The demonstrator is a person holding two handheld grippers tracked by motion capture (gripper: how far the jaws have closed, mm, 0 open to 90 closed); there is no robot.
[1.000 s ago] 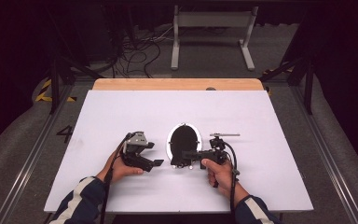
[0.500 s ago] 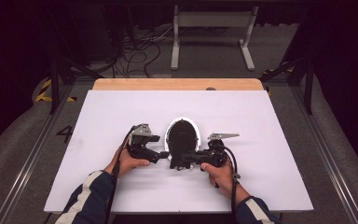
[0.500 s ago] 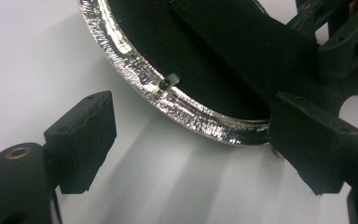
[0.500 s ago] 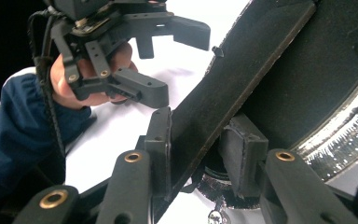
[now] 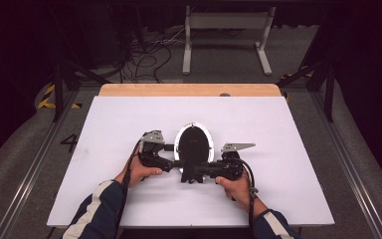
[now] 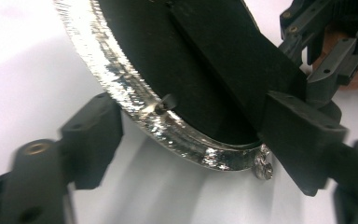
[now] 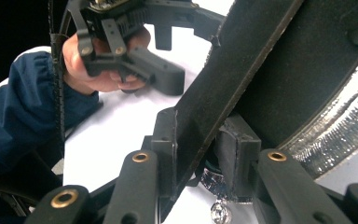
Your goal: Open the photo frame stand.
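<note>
Gripping the mirror's (image 5: 194,144) stand (image 7: 214,107) in closing right gripper (image 5: 206,171) jaws; left gripper (image 5: 171,162) straddles the rim (image 6: 135,109), jaws closing, ungripped; lift pending.

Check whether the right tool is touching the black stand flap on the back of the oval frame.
Touching. In the right gripper view the right tool has just been closing, and its jaws pinch the flat black stand flap of the silver-rimmed oval frame from both sides.

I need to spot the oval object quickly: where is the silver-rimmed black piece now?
High view: the silver-rimmed black piece lies mid-table on the white board, between both hand-held grippers.
</note>
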